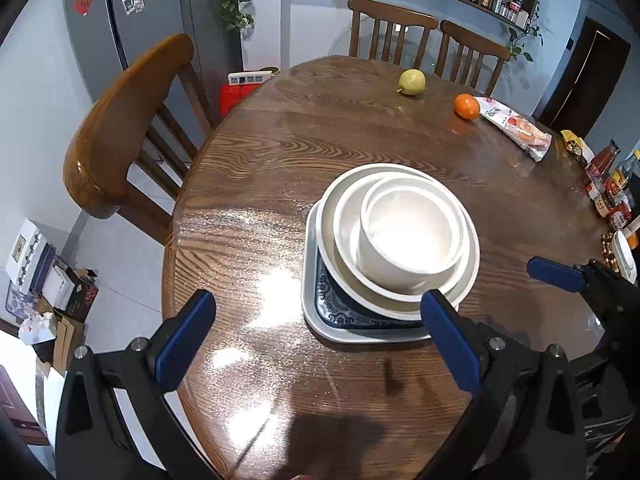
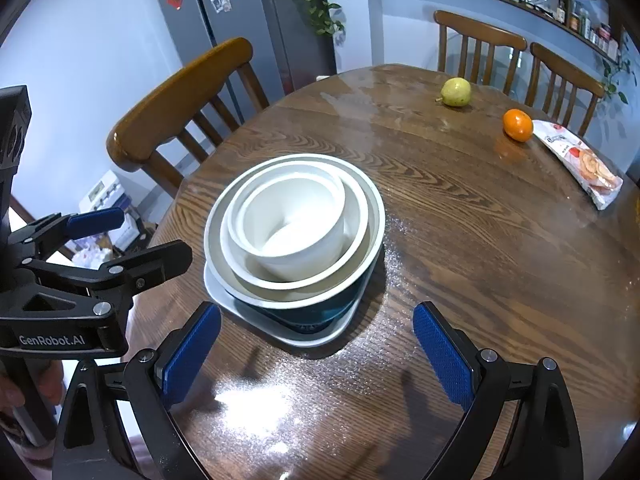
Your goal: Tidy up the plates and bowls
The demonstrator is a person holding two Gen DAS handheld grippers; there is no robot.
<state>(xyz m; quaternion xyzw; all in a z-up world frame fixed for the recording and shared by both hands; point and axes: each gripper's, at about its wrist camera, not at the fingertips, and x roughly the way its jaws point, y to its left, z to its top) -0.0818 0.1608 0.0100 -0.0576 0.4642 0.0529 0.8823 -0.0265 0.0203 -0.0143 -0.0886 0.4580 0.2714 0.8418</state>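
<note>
Both grippers, left gripper [image 1: 316, 336] and right gripper [image 2: 316, 350], held their fingers wide apart, empty, above the wooden surface [image 1: 312, 140]. Just ahead sat the stack: small bowl [image 1: 408, 236] nested in wider bowls [image 2: 360, 216] on a square blue-patterned plate [image 1: 344, 316]. Farther off lay a pear [image 1: 412, 82] and an orange [image 1: 467, 106].

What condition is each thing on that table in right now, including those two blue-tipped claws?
Left gripper: open, empty, in front of the stack.
Right gripper: open, empty.
Small white bowl: upright, empty, nested on top.
Middle white bowl: upright, holds the small one.
Large bowl: upright, sits on the plate.
Square plate: flat on the table, at the stack's bottom.
Pear: loose on the table.
Orange: loose, beside the snack packet.
</note>
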